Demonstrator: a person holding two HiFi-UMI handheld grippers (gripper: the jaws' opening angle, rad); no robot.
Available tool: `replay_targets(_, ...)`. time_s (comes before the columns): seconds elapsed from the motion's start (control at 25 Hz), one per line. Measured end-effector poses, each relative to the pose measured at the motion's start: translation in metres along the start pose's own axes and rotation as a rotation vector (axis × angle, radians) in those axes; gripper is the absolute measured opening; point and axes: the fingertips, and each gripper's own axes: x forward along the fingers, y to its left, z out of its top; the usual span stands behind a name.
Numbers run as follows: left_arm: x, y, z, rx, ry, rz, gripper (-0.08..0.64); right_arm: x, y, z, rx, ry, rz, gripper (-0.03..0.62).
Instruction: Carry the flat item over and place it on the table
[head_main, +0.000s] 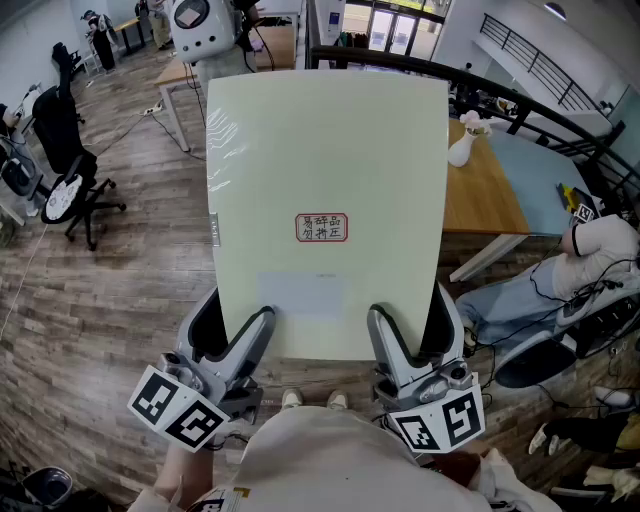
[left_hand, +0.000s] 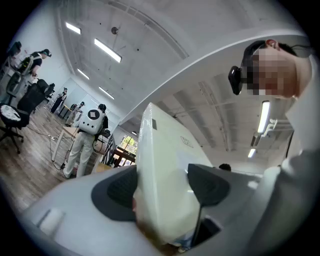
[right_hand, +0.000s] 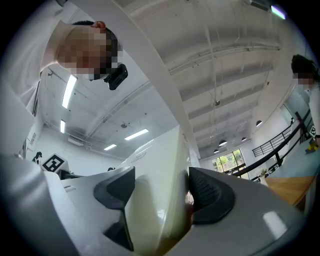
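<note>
Above the wood floor (head_main: 100, 300), pale flat panel (head_main: 325, 150) in grip of left claw (head_main: 232, 325) and right claw (head_main: 412, 325)

Bright, even indoor light overall. Ceiling strip lights (left_hand: 107, 50) glow around 10 o'clock in the left gripper view, and daylight comes through the windows (head_main: 392, 28) at 12 in the head view. There's soft glare on the flat item (head_main: 325, 180) toward 10. Heavy fisheye bend and dark corners, and the item's near edge is blurry in both gripper views.

1. The flat item (head_main: 325, 180) is a pale cream-green glossy panel with a red-framed label (head_main: 321, 227) mid-face.
2. It sits roughly level in the air, its near edge clamped by the left gripper (head_main: 230, 325) and the right gripper (head_main: 412, 322).
</note>
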Motion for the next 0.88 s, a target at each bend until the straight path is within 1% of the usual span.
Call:
replay_targets(0.32, 0.008, 0.005, -0.004, 0.019, 0.003, -0.004, 0.318, 0.004, -0.008, -0.008, 0.012, -0.013, -0.008, 0.325)
replay_targets(0.56, 0.019, -0.005, -0.003, 0.018, -0.007, 0.005, 0.318, 0.006, -0.02, 0.0, 0.001, -0.02, 0.004, 0.327)
replay_targets(0.76, 0.016, -0.001, 0.005, 0.02, -0.004, 0.011, 0.316, 0.011, -0.014, 0.003, 0.004, -0.016, 0.002, 0.328)
replay_targets(0.88, 0.027, -0.018, -0.005, 0.022, 0.002, 0.014, 0.316, 0.0, -0.032, 0.007, 0.011, -0.012, 0.0, 0.327)
